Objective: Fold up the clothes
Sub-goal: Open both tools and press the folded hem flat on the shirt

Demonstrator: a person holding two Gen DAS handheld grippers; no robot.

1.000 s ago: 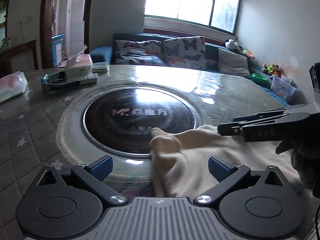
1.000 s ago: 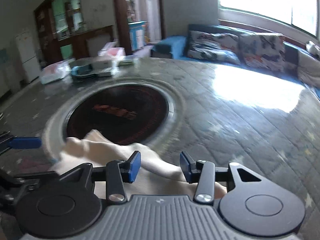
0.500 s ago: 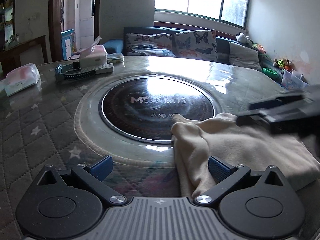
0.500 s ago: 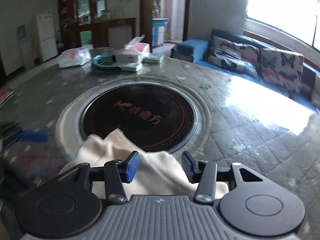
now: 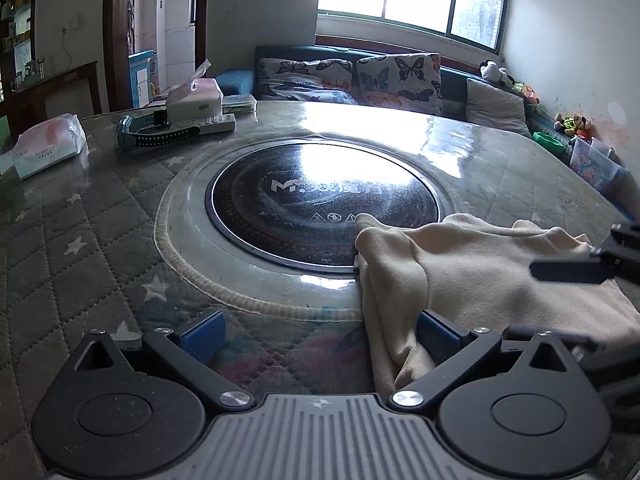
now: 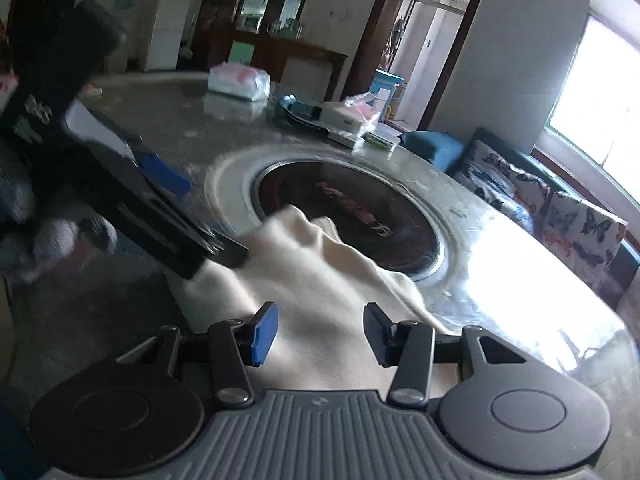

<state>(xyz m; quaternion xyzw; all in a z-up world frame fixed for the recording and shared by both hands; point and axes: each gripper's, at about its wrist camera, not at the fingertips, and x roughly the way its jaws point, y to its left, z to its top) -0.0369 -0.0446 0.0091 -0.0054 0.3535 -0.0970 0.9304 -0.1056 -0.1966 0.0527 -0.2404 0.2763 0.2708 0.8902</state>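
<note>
A cream garment point(image 5: 492, 276) lies bunched on the quilted table point(image 5: 80, 240), one corner lapping onto the black cooktop disc point(image 5: 320, 204). The left gripper point(image 5: 320, 334) stands wide open, holding nothing, its right finger against the cloth's left edge. The right gripper point(image 6: 318, 330) is likewise parted and empty, above the cloth. Judged step: positioning between folds. The next move calls for pinching an edge or corner.
</note>
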